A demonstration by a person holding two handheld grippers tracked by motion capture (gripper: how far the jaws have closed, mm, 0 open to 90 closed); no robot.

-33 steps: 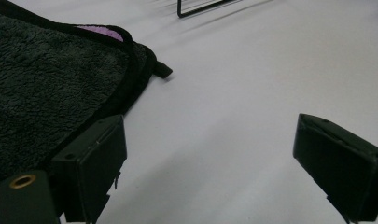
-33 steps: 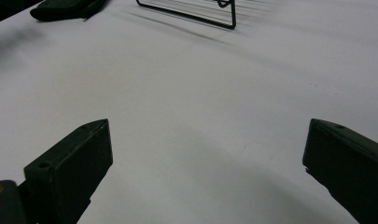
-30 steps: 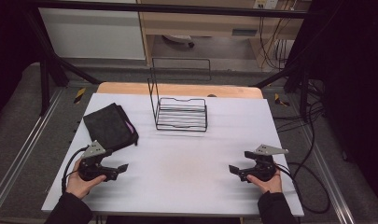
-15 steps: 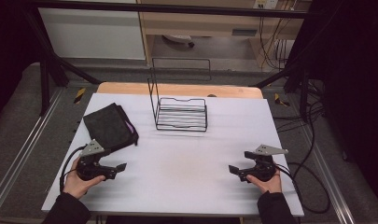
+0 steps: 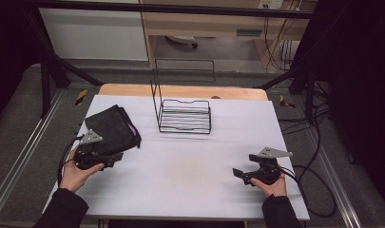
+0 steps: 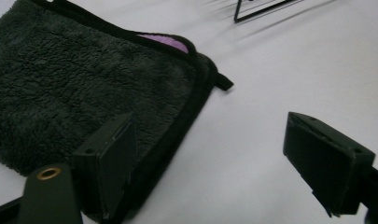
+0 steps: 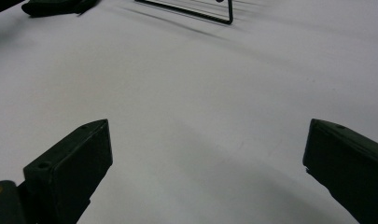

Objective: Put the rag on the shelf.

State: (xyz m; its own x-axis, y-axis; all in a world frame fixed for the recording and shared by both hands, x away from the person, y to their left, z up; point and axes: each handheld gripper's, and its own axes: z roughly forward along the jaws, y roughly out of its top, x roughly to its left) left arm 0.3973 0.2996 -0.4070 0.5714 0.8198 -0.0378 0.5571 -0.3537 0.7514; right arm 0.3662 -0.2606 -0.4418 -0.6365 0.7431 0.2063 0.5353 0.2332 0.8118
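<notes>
Folded towel (image 5: 111, 128), left of frame: left gripper (image 5: 115, 158), jaws just narrowing yet open, should straddle its black hem squarely.

wire rack (image 5: 185, 115) mid-back, bare table (image 5: 190, 166) in front

from the high view we look forward and down on the whole white table (image 5: 190, 156), at a distance. the left gripper view sits low and close above the folded dark cloth (image 6: 79, 88), facing along its own two jaws. the right gripper view skims low over bare tabletop. all three views share the wire rack (image 5: 185, 116), far off in both gripper views.
</notes>
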